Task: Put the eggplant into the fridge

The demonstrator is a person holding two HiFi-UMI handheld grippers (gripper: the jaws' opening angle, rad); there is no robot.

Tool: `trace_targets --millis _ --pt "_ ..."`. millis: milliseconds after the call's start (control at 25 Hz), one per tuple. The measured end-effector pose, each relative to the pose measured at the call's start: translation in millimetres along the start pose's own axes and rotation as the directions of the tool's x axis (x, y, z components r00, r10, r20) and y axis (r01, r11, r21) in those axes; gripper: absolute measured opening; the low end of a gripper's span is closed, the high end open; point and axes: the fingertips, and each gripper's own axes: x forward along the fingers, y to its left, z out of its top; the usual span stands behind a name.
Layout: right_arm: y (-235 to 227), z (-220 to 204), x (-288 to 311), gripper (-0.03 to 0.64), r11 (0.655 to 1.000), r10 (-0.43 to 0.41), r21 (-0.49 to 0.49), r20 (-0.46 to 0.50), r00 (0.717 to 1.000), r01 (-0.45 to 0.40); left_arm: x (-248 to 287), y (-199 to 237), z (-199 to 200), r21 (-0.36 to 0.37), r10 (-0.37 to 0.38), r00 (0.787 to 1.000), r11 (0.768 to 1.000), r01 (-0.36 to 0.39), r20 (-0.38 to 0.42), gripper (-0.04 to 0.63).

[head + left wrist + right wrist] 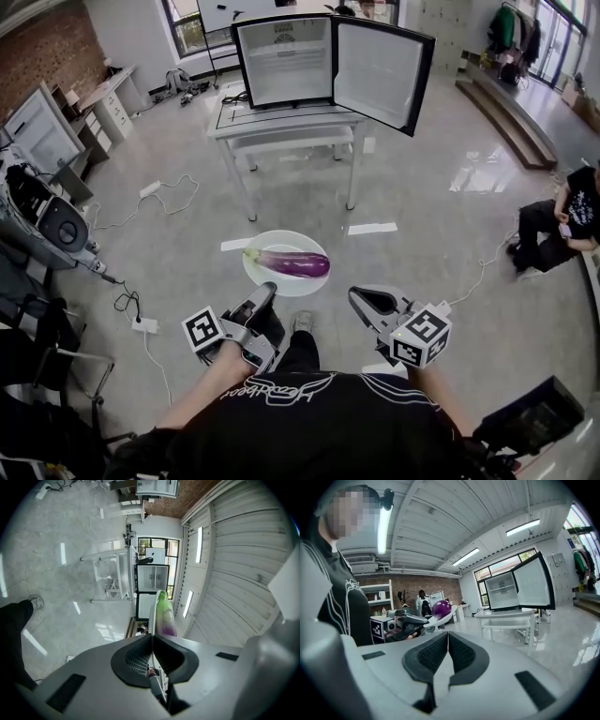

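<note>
A purple eggplant [292, 263] with a green stem lies on a white plate [258, 274] held out in front of me. My left gripper [266, 291] is shut on the plate's near rim; in the left gripper view the thin plate edge [153, 616] runs between the jaws of the gripper [152, 637], with the eggplant [165, 616] beyond. My right gripper [356, 296] hangs to the right of the plate, shut and empty. From the right gripper [447, 634] I see the eggplant [441, 608] at its left. The small fridge [286, 61] stands on a white table [281, 122] ahead, its door [380, 75] swung wide open.
A person sits on the floor at the right [562, 220]. Cables [159, 197] and a power strip [145, 325] lie on the floor at the left, beside dark equipment [47, 225]. A low stepped platform [506, 103] runs along the far right.
</note>
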Motion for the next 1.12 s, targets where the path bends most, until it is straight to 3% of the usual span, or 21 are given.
trace_targets --millis 560,840,1120 --pt "-154 69 156 0.008 0.997 -0.054 0.056 -0.037 0.998 0.056 164 -5 163 -0.023 0.039 0.998 0.999 -0.04 -0.058 0.02" --pt "-219 109 245 0.008 0.997 -0.044 0.07 -0.03 0.999 0.046 233 -15 260 0.045 0.033 0.998 0.999 -0.031 -0.047 0.02" --pt "-257 119 290 0.008 0.997 -0.05 0.059 -0.041 0.998 0.052 269 -8 310 0.038 0.022 0.999 0.999 -0.021 -0.039 0.02"
